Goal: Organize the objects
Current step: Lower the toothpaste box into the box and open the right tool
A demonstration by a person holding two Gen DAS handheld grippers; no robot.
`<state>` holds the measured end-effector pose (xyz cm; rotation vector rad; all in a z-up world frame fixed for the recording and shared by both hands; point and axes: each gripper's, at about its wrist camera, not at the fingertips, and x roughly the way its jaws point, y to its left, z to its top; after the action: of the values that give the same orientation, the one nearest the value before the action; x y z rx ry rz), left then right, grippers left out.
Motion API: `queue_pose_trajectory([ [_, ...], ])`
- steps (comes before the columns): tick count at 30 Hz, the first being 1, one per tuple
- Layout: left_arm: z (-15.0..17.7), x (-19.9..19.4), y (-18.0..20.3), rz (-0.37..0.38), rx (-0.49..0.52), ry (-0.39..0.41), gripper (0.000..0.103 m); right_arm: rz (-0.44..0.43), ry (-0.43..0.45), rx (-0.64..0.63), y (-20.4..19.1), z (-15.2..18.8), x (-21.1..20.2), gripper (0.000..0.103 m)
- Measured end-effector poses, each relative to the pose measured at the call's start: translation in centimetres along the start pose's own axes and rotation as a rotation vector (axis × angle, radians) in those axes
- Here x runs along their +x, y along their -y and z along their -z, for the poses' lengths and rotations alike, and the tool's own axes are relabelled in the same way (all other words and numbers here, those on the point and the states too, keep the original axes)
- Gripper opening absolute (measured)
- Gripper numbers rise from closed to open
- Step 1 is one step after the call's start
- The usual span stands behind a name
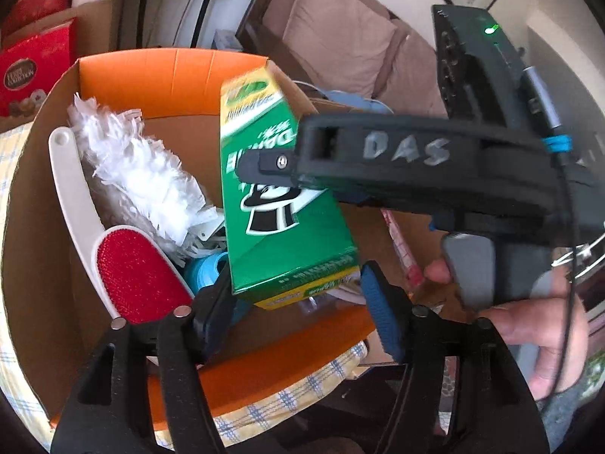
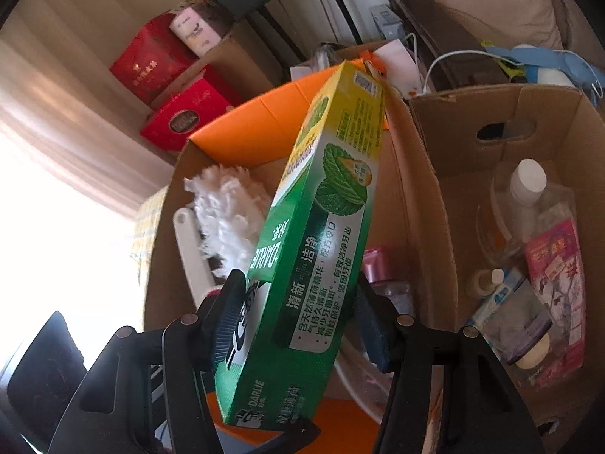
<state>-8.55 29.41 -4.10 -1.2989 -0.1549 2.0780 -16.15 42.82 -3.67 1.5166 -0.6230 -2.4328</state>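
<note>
A green and yellow Darlie toothpaste box (image 2: 302,265) is held tilted above an orange-flapped cardboard box (image 1: 166,75). My right gripper (image 2: 298,325) is shut on the toothpaste box, a pad on each side. In the left wrist view the same toothpaste box (image 1: 280,204) hangs over the cardboard box with the right gripper's finger (image 1: 272,162) across it. My left gripper (image 1: 298,314) is open just under the toothpaste box's lower end, its pads apart on either side. Inside the cardboard box lie a white duster (image 1: 140,174), a red lint brush (image 1: 132,276) and a blue object (image 1: 204,268).
A second cardboard box (image 2: 503,128) to the right holds a clear bottle (image 2: 525,185), a pink packet (image 2: 559,261) and small tubes. Red gift boxes (image 2: 181,117) are stacked at the back left. A beige sofa (image 1: 340,30) stands behind. A checked cloth (image 1: 264,405) lies under the boxes.
</note>
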Motion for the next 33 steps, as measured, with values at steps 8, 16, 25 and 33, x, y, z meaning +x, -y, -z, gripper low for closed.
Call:
queue_pose_trajectory([
  [8,0.8,-2.0,-0.7,-0.060,0.052,0.023,0.070,0.100,0.038,-0.070,0.2,0.5,0.1,0.053],
  [16,0.6,-5.6,-2.0,-0.100,0.100,0.075,0.074,0.239,0.088,-0.156,-0.7,1.5,0.2,0.056],
  [25,1.2,-9.0,-4.6,-0.148,0.091,0.108,0.085,0.261,0.218,-0.137,-1.6,3.0,-2.6,0.071],
  [33,1.9,-11.1,-6.9,-0.191,0.046,0.130,0.091,0.248,0.279,-0.178,-5.0,5.0,-5.5,0.083],
])
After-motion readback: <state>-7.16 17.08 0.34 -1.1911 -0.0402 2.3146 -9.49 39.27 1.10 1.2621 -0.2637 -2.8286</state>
